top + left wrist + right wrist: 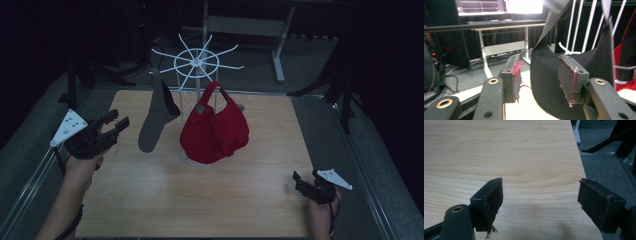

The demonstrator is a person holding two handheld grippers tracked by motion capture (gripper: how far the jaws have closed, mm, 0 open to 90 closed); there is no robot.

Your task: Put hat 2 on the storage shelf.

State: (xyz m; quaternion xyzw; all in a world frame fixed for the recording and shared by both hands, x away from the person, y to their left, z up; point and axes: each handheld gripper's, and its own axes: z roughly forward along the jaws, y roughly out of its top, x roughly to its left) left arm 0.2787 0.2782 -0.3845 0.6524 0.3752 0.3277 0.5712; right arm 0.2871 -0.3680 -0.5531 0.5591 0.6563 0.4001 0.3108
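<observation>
Hat [156, 118], grey, hangs off a prong of the white rack [196, 62], just ahead of the left gripper [111, 125] and a bit to its right. In the left gripper view the hat [546, 82] drapes down right behind the jaws, its edge in line with the gap but not between the pads [567, 80] as far as I can tell. Jaws roughly half spread, nothing pinched.

Step, as I read it: approach phase, L gripper closing in on the hat's lower part; no grab yet. Next move prob. calls for pushing fwd so the fabric sits between the pads, then squeezing, then lifting it up and off the prong. The cloth is limp, so it needs a good bite near the edge, else it slips.

Right gripper [311, 186] rests low at the near right corner of the table [200, 200], well apart from the rack. Right gripper view has its jaws spread wide over bare wood [499, 150], holding nothing.

Count: 1 grey hat, 1 red bag [215, 131] also hung on the rack, to the hat's right, 1 rack, 2 grippers.
</observation>
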